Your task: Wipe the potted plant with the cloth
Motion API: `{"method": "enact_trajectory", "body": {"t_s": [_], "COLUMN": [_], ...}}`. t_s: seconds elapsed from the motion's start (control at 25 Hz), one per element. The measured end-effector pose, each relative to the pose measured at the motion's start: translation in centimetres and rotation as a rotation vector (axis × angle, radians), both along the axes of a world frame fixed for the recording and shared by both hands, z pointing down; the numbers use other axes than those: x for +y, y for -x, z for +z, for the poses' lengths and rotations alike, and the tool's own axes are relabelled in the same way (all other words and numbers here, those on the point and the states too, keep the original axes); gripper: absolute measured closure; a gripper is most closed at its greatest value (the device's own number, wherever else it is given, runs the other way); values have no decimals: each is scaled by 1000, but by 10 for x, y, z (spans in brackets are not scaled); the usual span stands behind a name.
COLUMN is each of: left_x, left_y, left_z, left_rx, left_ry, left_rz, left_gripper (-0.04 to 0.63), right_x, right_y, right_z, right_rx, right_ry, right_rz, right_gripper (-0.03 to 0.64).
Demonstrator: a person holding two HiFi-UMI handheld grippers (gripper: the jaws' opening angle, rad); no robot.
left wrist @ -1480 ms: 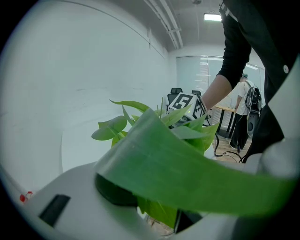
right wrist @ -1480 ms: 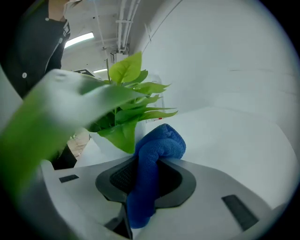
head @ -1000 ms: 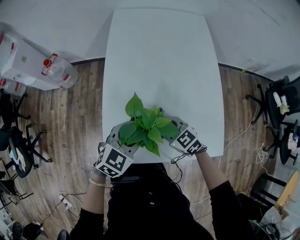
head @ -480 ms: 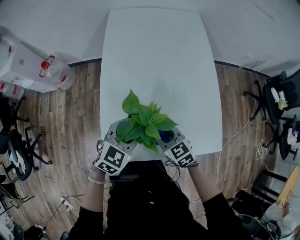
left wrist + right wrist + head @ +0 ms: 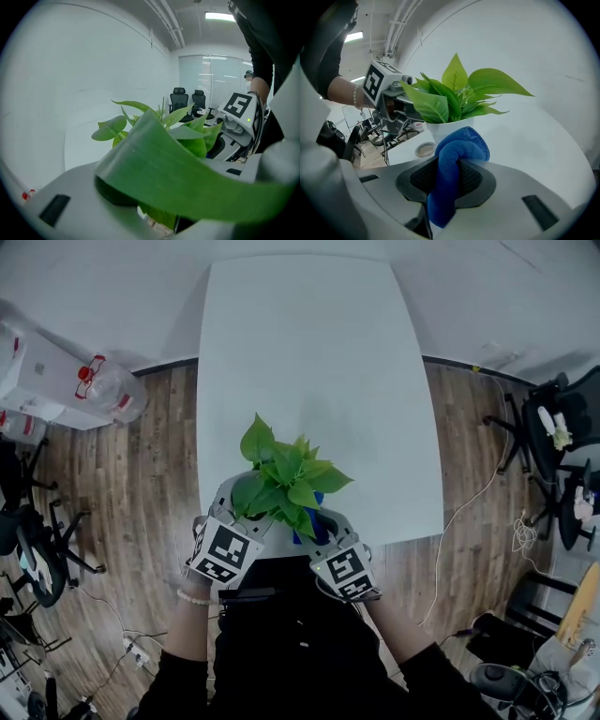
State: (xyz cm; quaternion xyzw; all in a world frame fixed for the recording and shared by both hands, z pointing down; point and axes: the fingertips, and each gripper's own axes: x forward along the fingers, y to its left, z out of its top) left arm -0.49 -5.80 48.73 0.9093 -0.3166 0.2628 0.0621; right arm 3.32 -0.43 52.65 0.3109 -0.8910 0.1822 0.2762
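A potted plant (image 5: 286,482) with broad green leaves in a white pot (image 5: 449,128) stands near the front edge of the white table (image 5: 309,352). My left gripper (image 5: 234,512) is at the pot's left side, and its jaws stand on either side of the pot (image 5: 159,226). A large leaf (image 5: 187,173) lies across them and hides the pads. My right gripper (image 5: 323,535) is at the plant's near side, shut on a folded blue cloth (image 5: 461,146). The cloth (image 5: 307,527) bulges out just short of the pot.
The table's near edge (image 5: 394,538) runs right under both grippers. A small round disc (image 5: 425,150) lies on the table beside the pot. On the wood floor are a water jug (image 5: 111,381) with white boxes at left and office chairs (image 5: 562,427) at right.
My right gripper has swung with the cloth from the plant's right side round to its near side, closer to the person. The left gripper and the plant have stayed put.
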Motion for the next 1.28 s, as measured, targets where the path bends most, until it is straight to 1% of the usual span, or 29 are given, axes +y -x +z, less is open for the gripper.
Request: {"method": "enact_trajectory", "body": {"t_s": [0.28,0.4,0.48,0.6,0.76,0.88,1.04,1.16,1.28], "left_x": [0,1,2,-2,-2,4,17,23,20], "left_y": [-1,-1,-2,-7,-5,3,21,42,70], "left_z": [0,0,-2,-15,-24,-36,-45,-46,-42], "left_rx": [2,9,26,61,93,108,87,40,-10], "left_ry": [-5,-5,1,3,12,-7,-31,-44,-46], "left_rz": [-11,-15,-15,-15,-33,-26,7,11,-12], "left_gripper": [387,387,387,380,346,330,311,306,305], "right_x": [17,25,30,32,30,28,26,24,22], "right_y": [15,22,25,23,18,16,15,13,13], "right_z": [-9,-9,-9,-8,-7,-5,-3,0,0], "right_rx": [-21,-17,-16,-12,-4,2,3,6,6], "right_ry": [6,3,9,21,29,37,49,55,60], "right_rz": [0,-23,-30,-12,8,17,29,37,44], "right_gripper": [492,492,492,492,492,492,492,492,492]}}
